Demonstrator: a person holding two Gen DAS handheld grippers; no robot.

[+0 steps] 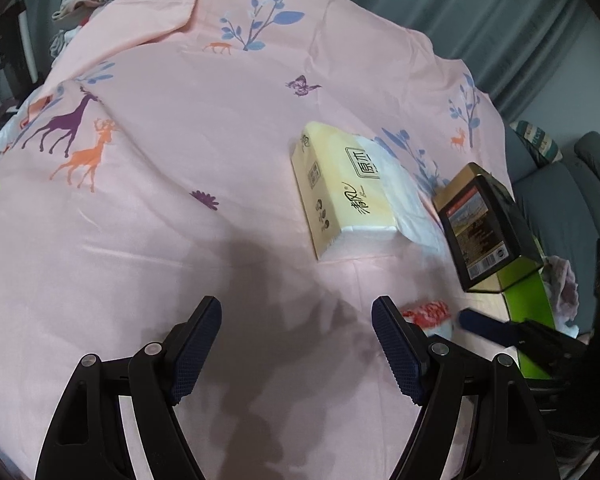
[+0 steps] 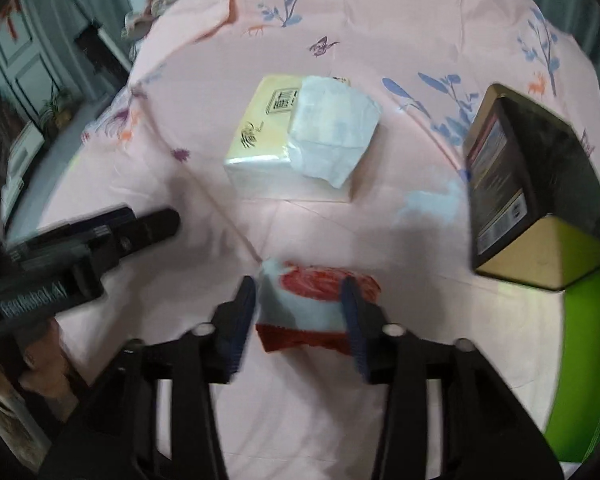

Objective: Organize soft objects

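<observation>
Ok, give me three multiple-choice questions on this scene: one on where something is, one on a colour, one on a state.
1. In the left wrist view, on which side of the tissue pack is the dark tin?
A. to its left
B. to its right
C. on top of it

2. What is the main colour of the printed sheet?
A. pink
B. green
C. white

3. How does the left gripper stand?
A. shut on the tissue pack
B. open, with nothing between its fingers
C. shut on the dark tin

Answers:
1 B, the tin sits just past the pack's right edge.
2 A, the cloth is pink under its animal and leaf prints.
3 B, its two fingers stand wide apart over bare sheet.
</observation>
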